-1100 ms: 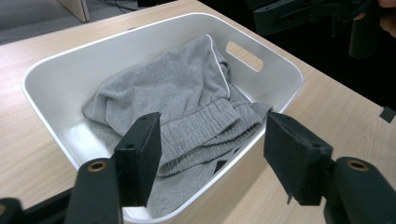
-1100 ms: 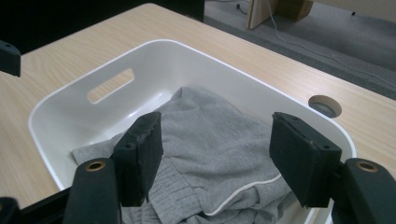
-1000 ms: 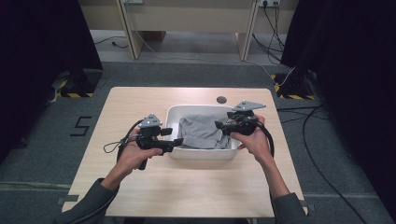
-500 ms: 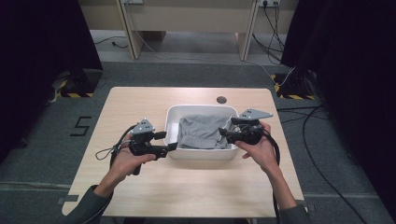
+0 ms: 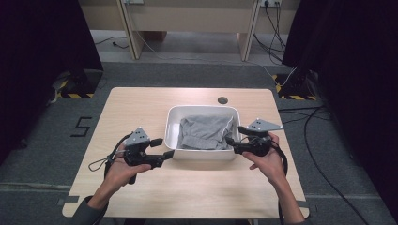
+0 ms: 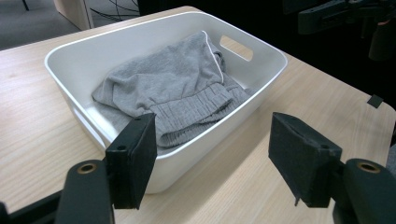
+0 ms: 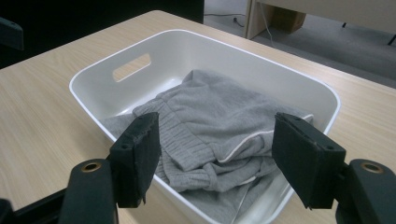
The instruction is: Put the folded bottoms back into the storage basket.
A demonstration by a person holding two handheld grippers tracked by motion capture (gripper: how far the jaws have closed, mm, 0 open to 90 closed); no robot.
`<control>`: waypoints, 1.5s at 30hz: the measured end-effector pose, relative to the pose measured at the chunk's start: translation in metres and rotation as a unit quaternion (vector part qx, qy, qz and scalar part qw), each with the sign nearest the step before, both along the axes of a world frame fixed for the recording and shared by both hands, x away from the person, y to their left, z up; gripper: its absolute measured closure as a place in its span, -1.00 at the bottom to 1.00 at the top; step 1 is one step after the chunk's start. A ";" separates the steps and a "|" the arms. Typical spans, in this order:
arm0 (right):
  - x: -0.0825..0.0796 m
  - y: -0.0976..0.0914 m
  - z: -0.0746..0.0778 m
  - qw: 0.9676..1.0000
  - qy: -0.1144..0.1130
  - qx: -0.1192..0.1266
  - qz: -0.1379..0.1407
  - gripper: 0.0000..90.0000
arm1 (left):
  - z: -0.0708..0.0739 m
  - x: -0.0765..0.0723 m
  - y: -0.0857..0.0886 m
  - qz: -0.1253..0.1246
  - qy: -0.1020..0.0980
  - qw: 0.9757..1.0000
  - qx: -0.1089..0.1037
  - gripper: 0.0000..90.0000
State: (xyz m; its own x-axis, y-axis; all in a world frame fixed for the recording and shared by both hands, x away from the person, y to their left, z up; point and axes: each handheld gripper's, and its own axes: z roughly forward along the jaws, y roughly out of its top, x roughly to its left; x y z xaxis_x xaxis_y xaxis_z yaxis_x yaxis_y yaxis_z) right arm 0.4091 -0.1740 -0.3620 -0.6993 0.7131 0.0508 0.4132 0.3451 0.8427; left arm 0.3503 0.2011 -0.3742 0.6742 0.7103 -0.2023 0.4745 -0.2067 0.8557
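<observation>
Your desk (image 5: 141, 112) carries one white bin (image 5: 174, 123) near its far middle, and the grey garment (image 5: 206, 132) lies bunched inside it, its ribbed hem toward your side. By my judgement the placing is done: the cloth sits wholly within the walls and nothing hangs over the rim, so what remains is to clear your hands. Your forearms come in low from the near edge, each held level and turned inward at the bin. Your left hand-held gripper (image 5: 162, 147) is just off the bin's left wall, jaws spread with nothing between them. Your right hand-held gripper (image 5: 233, 135) sits at the right wall; its jaws have just opened a little further and also hold nothing.
</observation>
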 end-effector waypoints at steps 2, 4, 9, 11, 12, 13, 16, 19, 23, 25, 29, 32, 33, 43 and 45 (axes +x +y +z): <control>-0.004 -0.002 -0.002 1.000 0.000 0.002 -0.001 -0.27 | -0.002 -0.004 0.002 -0.001 -0.002 1.000 0.003 -0.29; -0.009 -0.004 -0.005 1.000 0.000 0.009 -0.001 -0.28 | -0.004 -0.006 0.002 -0.001 -0.003 1.000 0.004 -0.30; -0.020 -0.008 -0.011 1.000 -0.010 0.014 -0.011 -0.30 | -0.010 -0.012 0.006 0.001 -0.005 1.000 0.006 -0.33; -0.024 -0.009 -0.012 1.000 -0.013 0.017 -0.011 -0.30 | -0.011 -0.015 0.007 0.000 -0.010 1.000 0.006 -0.36; -0.026 -0.010 -0.013 1.000 -0.015 0.017 -0.011 -0.30 | -0.011 -0.016 0.007 -0.001 -0.011 1.000 0.003 -0.37; -0.028 -0.010 -0.014 1.000 -0.014 0.021 -0.010 -0.30 | -0.012 -0.017 0.008 -0.001 -0.013 1.000 0.003 -0.39; -0.033 -0.010 -0.016 1.000 -0.015 0.022 -0.012 -0.31 | -0.012 -0.019 0.008 -0.003 -0.017 1.000 0.005 -0.42; -0.039 -0.011 -0.020 0.999 -0.017 0.021 -0.017 -0.31 | -0.012 -0.022 0.009 0.000 -0.020 1.000 0.002 -0.51; -0.046 -0.014 -0.024 0.999 -0.024 0.024 -0.022 -0.32 | -0.016 -0.024 0.011 0.004 -0.019 1.000 -0.003 -0.57; -0.049 -0.016 -0.025 0.999 -0.024 0.021 -0.027 -0.32 | -0.019 -0.025 0.011 0.004 -0.015 1.000 -0.004 -0.64; -0.051 -0.018 -0.025 0.999 -0.024 0.024 -0.029 -0.32 | -0.025 -0.027 0.012 0.002 -0.011 1.000 -0.004 -0.66; -0.054 -0.021 -0.025 0.999 -0.023 0.024 -0.032 -0.32 | -0.027 -0.029 0.014 0.005 -0.012 1.000 -0.007 -0.66; -0.054 -0.022 -0.027 0.999 -0.024 0.026 -0.032 -0.32 | -0.027 -0.029 0.015 0.005 -0.014 1.000 -0.006 -0.66; -0.064 -0.039 -0.045 0.999 -0.011 0.019 -0.043 -0.43 | -0.037 -0.032 0.018 0.009 -0.006 1.000 0.006 -0.66; -0.065 -0.042 -0.046 0.999 -0.012 0.019 -0.046 -0.46 | -0.041 -0.033 0.018 0.010 -0.002 1.000 0.006 -0.66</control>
